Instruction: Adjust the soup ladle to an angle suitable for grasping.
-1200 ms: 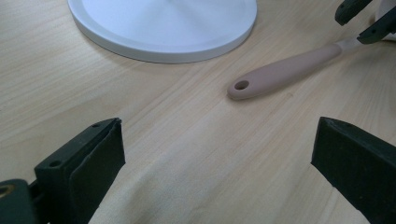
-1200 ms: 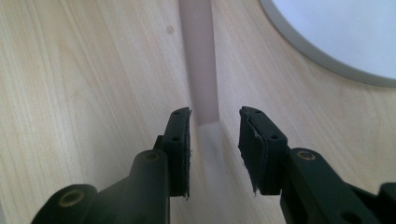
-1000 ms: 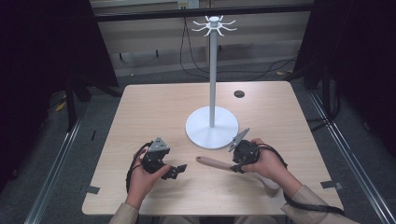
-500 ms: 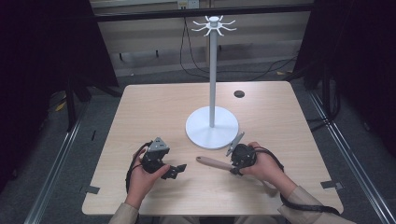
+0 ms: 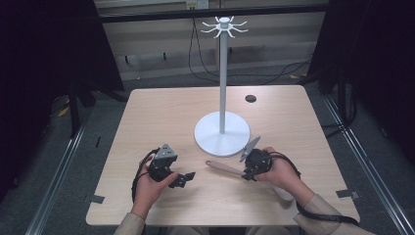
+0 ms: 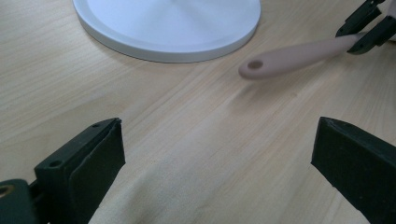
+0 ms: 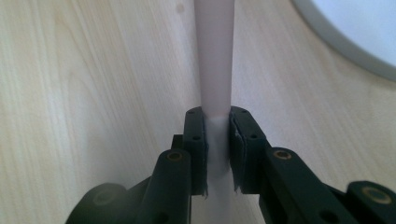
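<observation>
Pinching pink utensil handle (image 7: pixel 214 70) in right tool (image 7: pixel 217 154), jaws just closing; holding left tool (image 6: pixel 219 154) spread, handle's holed tip lying ahead.

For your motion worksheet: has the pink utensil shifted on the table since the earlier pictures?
No. The utensil lies at the same spot beside the stand base, with the right gripper closing on its handle.
</observation>
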Tool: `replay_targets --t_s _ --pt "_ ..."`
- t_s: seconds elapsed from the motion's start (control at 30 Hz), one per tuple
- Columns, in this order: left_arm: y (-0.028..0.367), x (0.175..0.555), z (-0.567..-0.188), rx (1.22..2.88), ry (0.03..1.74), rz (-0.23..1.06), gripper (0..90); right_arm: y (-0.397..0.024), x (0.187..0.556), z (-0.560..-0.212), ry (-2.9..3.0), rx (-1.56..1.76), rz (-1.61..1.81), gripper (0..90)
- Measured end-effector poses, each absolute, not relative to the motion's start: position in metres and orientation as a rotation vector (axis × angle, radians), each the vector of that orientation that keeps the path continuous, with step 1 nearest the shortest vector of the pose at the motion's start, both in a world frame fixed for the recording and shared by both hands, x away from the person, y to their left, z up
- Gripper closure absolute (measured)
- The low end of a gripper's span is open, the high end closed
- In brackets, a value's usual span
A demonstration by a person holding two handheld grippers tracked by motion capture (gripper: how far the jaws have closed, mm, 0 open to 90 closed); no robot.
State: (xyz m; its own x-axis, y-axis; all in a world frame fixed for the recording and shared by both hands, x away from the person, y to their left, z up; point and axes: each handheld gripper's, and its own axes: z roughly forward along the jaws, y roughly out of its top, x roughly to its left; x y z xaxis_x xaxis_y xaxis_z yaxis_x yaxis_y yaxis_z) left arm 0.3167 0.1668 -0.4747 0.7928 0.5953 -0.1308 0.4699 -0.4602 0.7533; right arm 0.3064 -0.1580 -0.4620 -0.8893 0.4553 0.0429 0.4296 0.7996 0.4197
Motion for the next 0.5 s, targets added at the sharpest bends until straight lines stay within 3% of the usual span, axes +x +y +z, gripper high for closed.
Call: replay_targets --t_s 0.5 --pt "0.165 0.317 -0.476 2.141 0.78 0.189 2.4 -0.181 0.306 -0.439 2.772 0.825 0.991 78.8"
